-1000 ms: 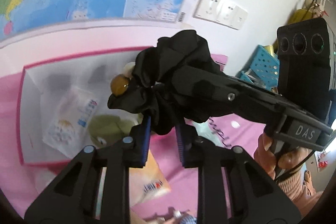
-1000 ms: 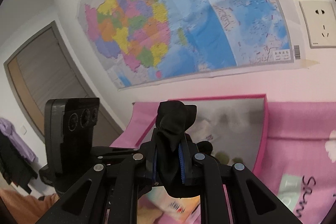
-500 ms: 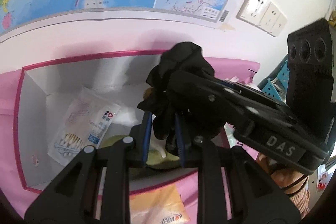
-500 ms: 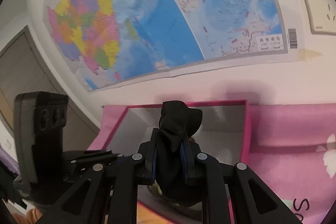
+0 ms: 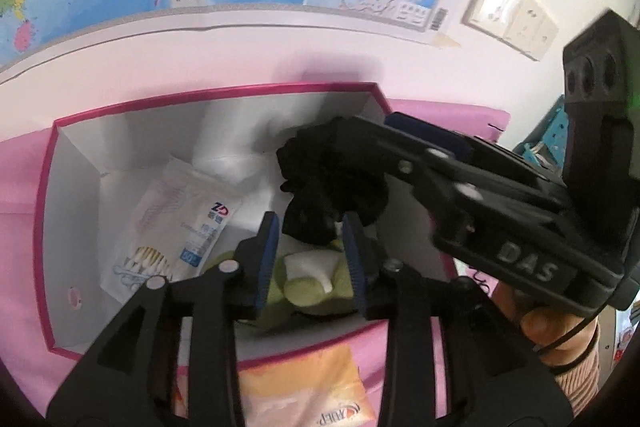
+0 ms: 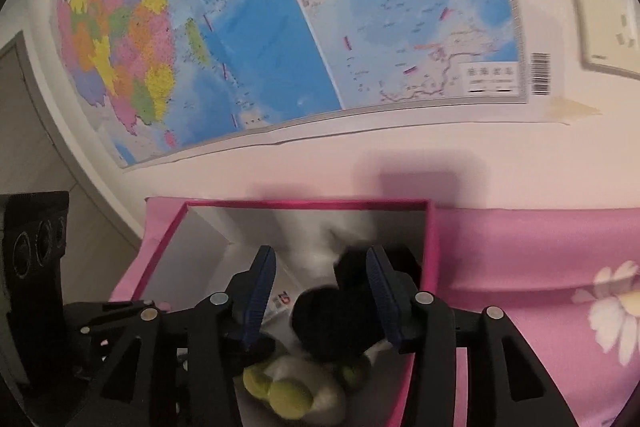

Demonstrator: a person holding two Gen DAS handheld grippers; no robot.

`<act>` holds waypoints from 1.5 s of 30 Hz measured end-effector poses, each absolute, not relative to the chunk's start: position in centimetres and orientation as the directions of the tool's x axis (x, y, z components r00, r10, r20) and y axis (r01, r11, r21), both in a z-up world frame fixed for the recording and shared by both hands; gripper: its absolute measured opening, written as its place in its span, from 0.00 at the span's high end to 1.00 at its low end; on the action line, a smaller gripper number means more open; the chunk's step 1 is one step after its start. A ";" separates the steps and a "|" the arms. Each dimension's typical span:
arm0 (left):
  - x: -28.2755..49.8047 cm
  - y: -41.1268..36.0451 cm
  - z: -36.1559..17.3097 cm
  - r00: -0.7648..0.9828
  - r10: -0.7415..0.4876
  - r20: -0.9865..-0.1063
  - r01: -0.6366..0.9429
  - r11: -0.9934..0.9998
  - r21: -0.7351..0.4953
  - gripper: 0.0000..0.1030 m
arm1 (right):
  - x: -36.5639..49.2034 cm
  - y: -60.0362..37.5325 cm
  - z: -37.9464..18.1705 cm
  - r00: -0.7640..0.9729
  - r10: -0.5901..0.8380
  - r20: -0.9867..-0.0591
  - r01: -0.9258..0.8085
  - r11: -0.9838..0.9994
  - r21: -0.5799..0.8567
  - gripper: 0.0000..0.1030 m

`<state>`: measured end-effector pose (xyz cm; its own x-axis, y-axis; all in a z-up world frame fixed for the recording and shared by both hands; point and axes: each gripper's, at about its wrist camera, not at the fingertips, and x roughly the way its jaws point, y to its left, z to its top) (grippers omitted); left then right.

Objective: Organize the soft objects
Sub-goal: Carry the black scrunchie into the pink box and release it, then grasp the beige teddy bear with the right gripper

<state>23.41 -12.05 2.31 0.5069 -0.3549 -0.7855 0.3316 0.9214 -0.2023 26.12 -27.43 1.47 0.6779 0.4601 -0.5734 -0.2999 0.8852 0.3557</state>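
A black scrunchie hangs over a white box with a pink rim, blurred as it drops. My left gripper is opening; the scrunchie's lower edge sits loosely between its blue pads. In the right wrist view my right gripper is also opening, with the scrunchie between its spread fingers, apart from the left pad. Both grippers point down into the box. A green and white plush toy lies on the box floor just below.
A packet of cotton swabs lies in the box at the left. An orange packet rests on the pink flowered cloth in front of the box. A wall with a map stands directly behind. A blue basket is at the right.
Both grippers came forward and down over the box, then spread their jaws. The scrunchie, pinched by both before, has slipped lower and blurs.
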 end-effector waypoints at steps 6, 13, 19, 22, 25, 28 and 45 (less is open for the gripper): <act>19.5 -10.3 3.9 0.556 -0.391 -0.734 0.395 0.901 -0.180 0.61 | 21.9 -28.1 3.0 0.696 0.481 -0.532 -0.339 0.874 0.348 0.49; 13.9 -7.7 5.8 0.584 -0.446 -0.678 0.475 0.865 -0.160 0.45 | 16.3 -28.5 4.0 0.641 0.598 -0.481 -0.436 0.800 0.412 0.47; 9.5 -4.7 5.8 0.621 -0.430 -0.655 0.461 0.877 -0.139 0.45 | 11.6 -27.9 4.0 0.571 0.677 -0.464 -0.510 0.736 0.446 0.46; 8.0 -3.3 5.3 0.636 -0.406 -0.656 0.433 0.892 -0.132 0.45 | 9.6 -27.3 3.5 0.542 0.701 -0.464 -0.533 0.713 0.456 0.46; 6.7 -1.7 4.4 0.637 -0.397 -0.660 0.412 0.900 -0.144 0.45 | 7.9 -26.4 2.5 0.512 0.711 -0.483 -0.547 0.703 0.455 0.45; 5.4 -0.4 2.9 0.622 -0.378 -0.686 0.397 0.907 -0.139 0.45 | 7.1 -25.3 1.3 0.481 0.715 -0.507 -0.555 0.696 0.455 0.45; 3.5 2.2 -5.2 0.445 -0.376 -0.813 0.336 0.911 -0.238 0.45 | 7.7 -19.0 -6.3 0.293 0.726 -0.622 -0.523 0.666 0.532 0.45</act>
